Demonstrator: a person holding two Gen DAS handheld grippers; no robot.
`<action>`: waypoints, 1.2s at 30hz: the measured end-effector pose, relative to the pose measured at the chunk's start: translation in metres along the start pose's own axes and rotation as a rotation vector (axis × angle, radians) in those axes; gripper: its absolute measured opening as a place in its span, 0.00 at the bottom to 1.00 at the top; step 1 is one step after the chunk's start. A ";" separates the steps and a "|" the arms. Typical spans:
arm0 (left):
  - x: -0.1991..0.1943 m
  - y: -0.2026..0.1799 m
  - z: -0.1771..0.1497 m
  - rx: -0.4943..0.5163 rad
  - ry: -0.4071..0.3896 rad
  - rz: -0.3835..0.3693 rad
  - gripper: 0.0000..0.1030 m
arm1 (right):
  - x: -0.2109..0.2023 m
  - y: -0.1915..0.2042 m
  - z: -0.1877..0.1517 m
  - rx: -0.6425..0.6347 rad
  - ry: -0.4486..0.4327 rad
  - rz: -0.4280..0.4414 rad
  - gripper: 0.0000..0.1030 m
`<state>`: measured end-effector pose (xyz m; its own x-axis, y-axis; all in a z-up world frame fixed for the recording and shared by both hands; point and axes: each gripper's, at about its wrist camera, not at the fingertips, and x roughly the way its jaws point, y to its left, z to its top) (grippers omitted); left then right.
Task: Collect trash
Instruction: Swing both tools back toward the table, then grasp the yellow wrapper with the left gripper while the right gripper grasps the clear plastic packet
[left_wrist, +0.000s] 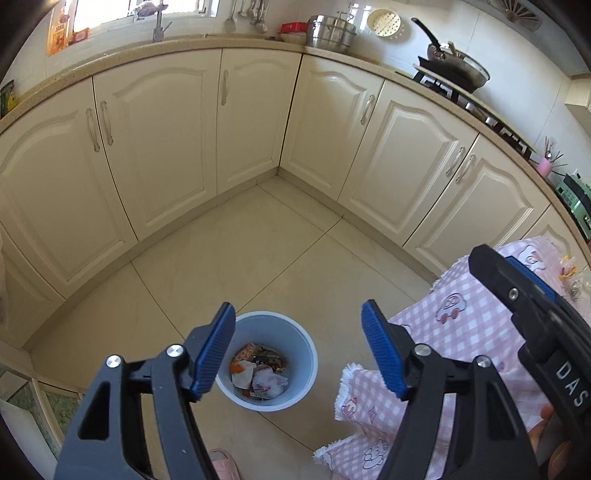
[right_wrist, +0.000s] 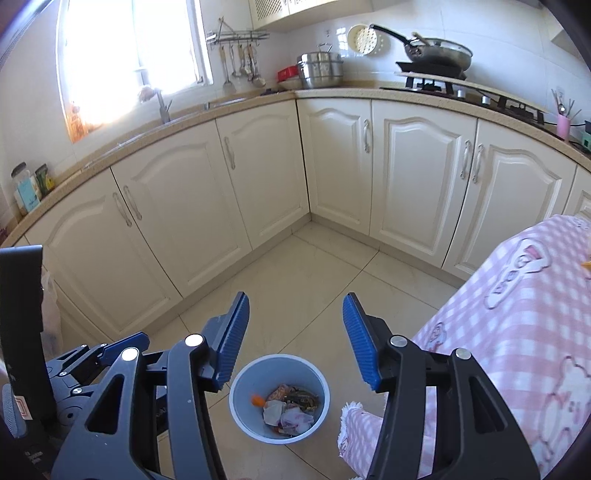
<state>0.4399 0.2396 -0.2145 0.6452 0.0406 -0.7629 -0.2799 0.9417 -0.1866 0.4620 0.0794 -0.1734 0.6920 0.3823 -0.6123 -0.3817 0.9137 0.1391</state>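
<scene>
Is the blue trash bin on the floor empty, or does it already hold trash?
Holds trash. The bin stands upright and uncovered, and crumpled wrappers and paper cover its bottom, well below the rim.

1 grey bin holds perhaps 5 scraps of trash, too jumbled to count surely. 2 grippers, 1 pink checked cloth, 1 steel pot, 1 wok.
</scene>
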 end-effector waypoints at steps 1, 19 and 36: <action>-0.009 -0.005 0.001 0.005 -0.012 -0.004 0.67 | -0.006 -0.002 0.002 0.001 -0.008 -0.004 0.49; -0.097 -0.200 -0.009 0.239 -0.112 -0.194 0.68 | -0.148 -0.161 0.002 0.168 -0.160 -0.222 0.56; 0.008 -0.399 -0.008 0.525 -0.046 -0.309 0.73 | -0.145 -0.336 -0.020 0.320 -0.062 -0.396 0.63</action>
<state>0.5511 -0.1387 -0.1513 0.6744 -0.2569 -0.6923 0.3050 0.9507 -0.0556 0.4776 -0.2854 -0.1467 0.7840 -0.0036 -0.6207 0.1175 0.9828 0.1428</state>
